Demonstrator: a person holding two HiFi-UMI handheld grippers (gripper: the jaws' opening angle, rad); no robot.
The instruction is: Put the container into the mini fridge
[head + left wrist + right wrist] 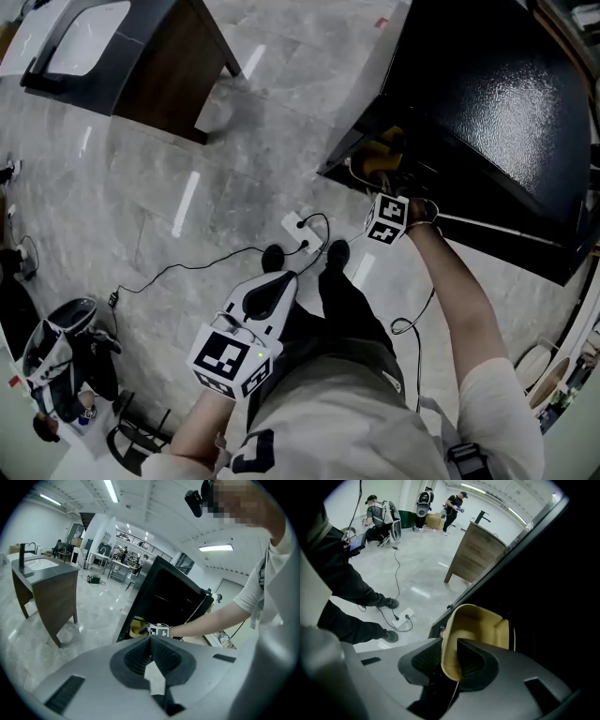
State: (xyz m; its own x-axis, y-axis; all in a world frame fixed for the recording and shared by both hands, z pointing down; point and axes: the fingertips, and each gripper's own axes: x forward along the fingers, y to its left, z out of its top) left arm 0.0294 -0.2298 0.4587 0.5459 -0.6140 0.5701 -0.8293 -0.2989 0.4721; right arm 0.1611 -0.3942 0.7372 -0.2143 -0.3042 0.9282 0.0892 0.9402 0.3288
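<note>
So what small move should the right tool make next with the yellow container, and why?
Probably push the right tool a little deeper into the mini fridge before letting go. Its jaws are shut on the rim of the container, which hangs just at the dark opening and is not visibly set down on anything.

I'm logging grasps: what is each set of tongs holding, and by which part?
The right tongs clamp the yellow container by its rim wall, one jaw inside, one outside. The left tongs are shut on nothing.
</note>
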